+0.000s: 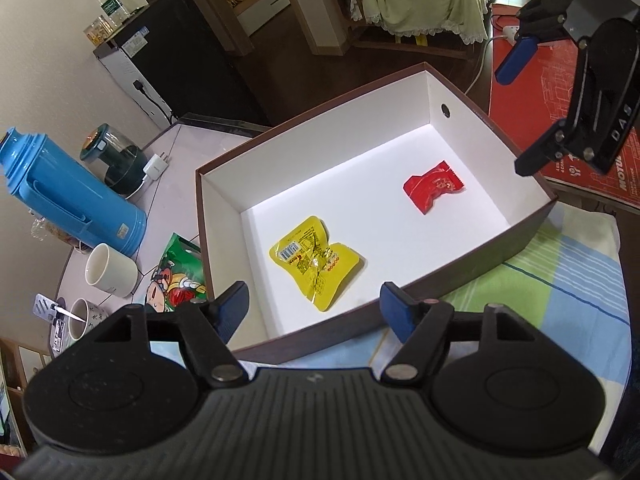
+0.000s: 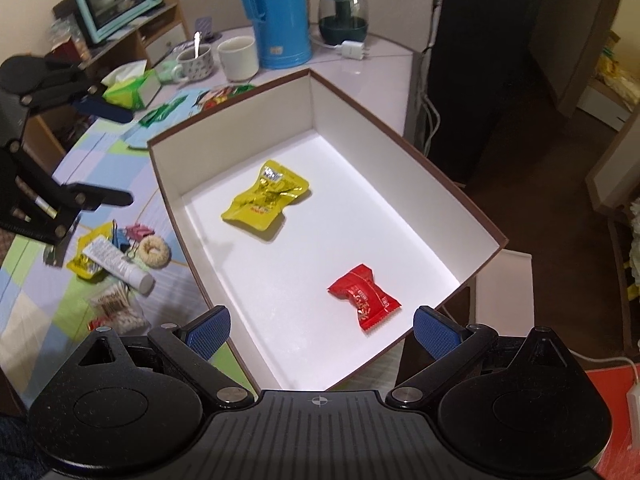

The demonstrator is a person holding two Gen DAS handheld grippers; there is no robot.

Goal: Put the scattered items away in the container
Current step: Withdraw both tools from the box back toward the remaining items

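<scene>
Both tongs hang spread wide and empty over the box (image 2: 460, 196). Left tongs (image 1: 314, 308) sit above the near wall, with the yellow packet (image 1: 316, 260) just ahead of their tips on the white floor. Right tongs (image 2: 322, 332) hover over the opposite end, the red packet (image 2: 364, 294) just in front of them and slightly toward the right finger. From the right wrist view the left tongs (image 2: 102, 152) also show, out past the box's left wall.

Scattered things not yet tidied lie to the left of the right tongs, outside the box: a tube (image 2: 118, 260), clips (image 2: 130, 236), a ring (image 2: 154, 251), a second yellow packet (image 2: 82, 262) under the tube, and a bag of swabs (image 2: 118, 308), all bunched and partly overlapping. More packets lie beyond the box's far left corner.

These look light. The packets are soft and crinkly, likely slippery film, so a pinch across a crimped end should hold best. The tube seems stiff and may roll; take it across the middle. The clips are small and hard, the swab bag limp.

The box walls stand tall, so loads must be lifted clear of the rim. Inside there is plenty of bare floor between the two packets. The tabletop pile is crowded; picking from its outer edge seems safest.
</scene>
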